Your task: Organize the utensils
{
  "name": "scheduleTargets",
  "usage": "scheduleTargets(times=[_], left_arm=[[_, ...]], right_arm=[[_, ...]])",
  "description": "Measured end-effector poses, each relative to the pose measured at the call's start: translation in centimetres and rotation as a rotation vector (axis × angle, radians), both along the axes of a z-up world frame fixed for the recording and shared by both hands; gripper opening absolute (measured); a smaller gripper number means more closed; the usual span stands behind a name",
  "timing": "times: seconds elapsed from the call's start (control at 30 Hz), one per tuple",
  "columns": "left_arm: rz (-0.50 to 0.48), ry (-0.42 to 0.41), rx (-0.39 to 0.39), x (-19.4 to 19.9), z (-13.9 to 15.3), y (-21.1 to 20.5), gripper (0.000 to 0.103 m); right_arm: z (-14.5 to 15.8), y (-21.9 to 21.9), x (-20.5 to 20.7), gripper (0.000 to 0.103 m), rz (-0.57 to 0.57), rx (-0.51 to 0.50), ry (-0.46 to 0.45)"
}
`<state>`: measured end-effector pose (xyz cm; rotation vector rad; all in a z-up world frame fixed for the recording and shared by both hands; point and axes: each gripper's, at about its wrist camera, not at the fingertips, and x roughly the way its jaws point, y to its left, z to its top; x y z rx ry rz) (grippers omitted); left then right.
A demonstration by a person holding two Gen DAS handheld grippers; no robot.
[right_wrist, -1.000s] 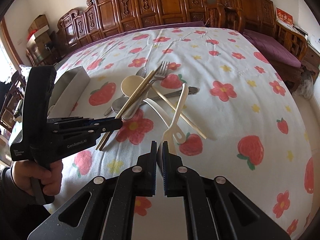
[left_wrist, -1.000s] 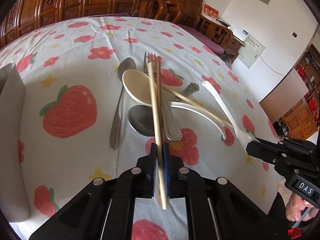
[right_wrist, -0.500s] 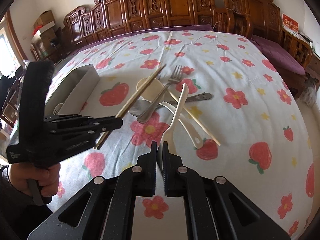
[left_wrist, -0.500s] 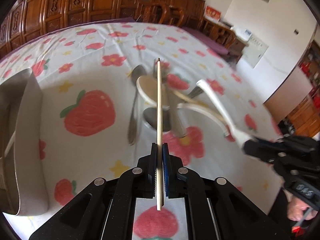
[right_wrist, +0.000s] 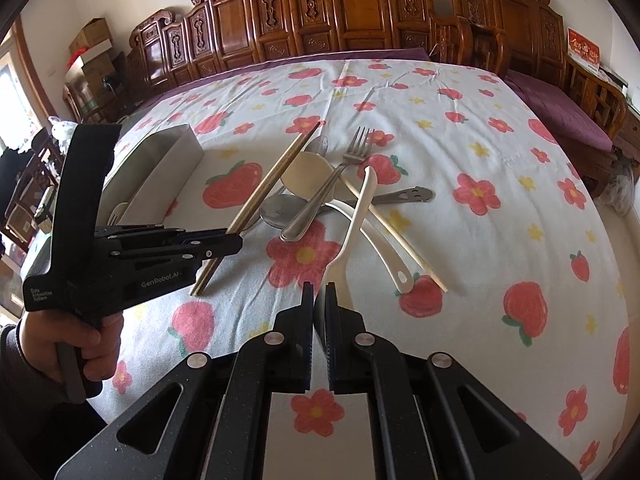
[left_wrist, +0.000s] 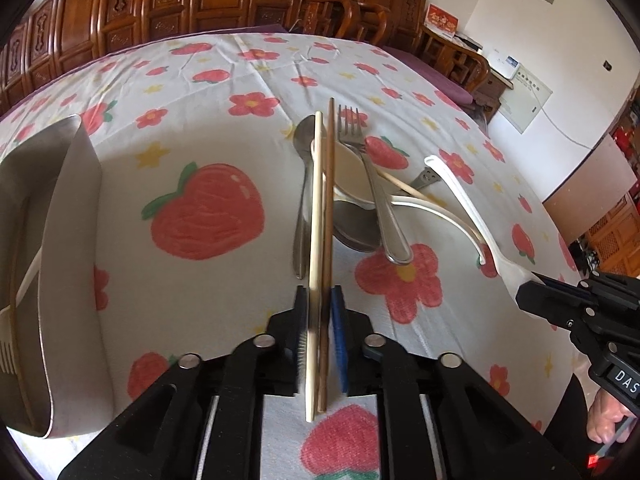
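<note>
My left gripper (left_wrist: 319,300) is shut on a pair of wooden chopsticks (left_wrist: 322,216) held above the cloth; they also show in the right wrist view (right_wrist: 272,176). My right gripper (right_wrist: 319,294) is shut on a white plastic utensil (right_wrist: 352,224), gripped by its wide end; it shows in the left wrist view (left_wrist: 460,196) too. Below lies a pile: a metal fork (right_wrist: 328,192), a cream spoon (right_wrist: 306,174), a metal spoon (right_wrist: 278,210), a white ladle-like spoon (right_wrist: 384,248), a single chopstick (right_wrist: 396,232) and a smiley-handled metal utensil (right_wrist: 404,196).
A grey rectangular utensil box (left_wrist: 52,240) stands at the left with a white fork (left_wrist: 10,320) in it; it shows in the right wrist view (right_wrist: 156,172) too. The strawberry-print cloth (right_wrist: 480,160) covers the table. Carved wooden chairs (right_wrist: 340,12) line the far side.
Both grippers have lifted their utensils off the pile. The left gripper with the chopsticks swung left toward the box side and back a little.
</note>
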<state>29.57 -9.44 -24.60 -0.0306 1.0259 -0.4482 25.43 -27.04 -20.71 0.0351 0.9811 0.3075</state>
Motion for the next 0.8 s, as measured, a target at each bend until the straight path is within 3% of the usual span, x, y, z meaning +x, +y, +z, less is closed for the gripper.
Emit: scheduleTargets(times=[0.43,0.8], left_arm=[[0.033,-0.003,-0.047,0.7,0.8,1.8,0.017],[0.032,-0.01,0.005,0.8,0.6,1.9,0.017]], right_arm=[[-0.4,0.1,-0.1,0.006,0.003,0.0,0.003],[-0.5,0.2,0.0,0.006,0.004,0.001,0.004]])
